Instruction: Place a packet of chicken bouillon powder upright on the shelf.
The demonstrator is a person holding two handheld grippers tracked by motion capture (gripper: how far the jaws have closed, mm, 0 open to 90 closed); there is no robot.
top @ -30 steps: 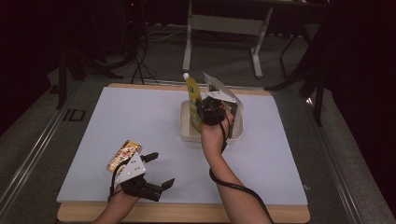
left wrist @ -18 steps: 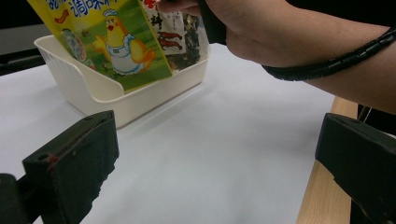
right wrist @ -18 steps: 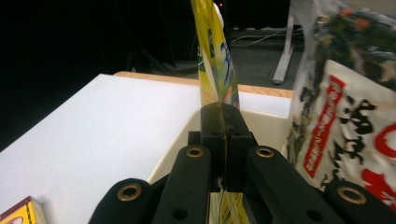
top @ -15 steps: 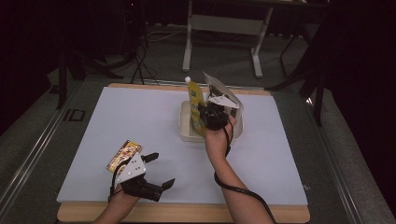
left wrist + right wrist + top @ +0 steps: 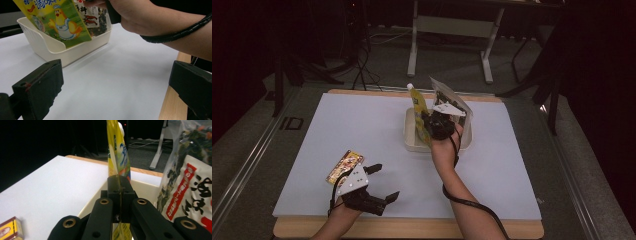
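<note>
Yellow pouch pinched upright in right gripper over basket

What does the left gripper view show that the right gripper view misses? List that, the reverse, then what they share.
Left gripper view: the left gripper, fingers open above the table; the chicken print on the yellow pouch; the person's right forearm. Right gripper view: the right gripper, fingers shut on the pouch's edge; a small yellow-and-red box. Shared: the pouch, the cream basket, the seaweed bag, the white tabletop.
</note>
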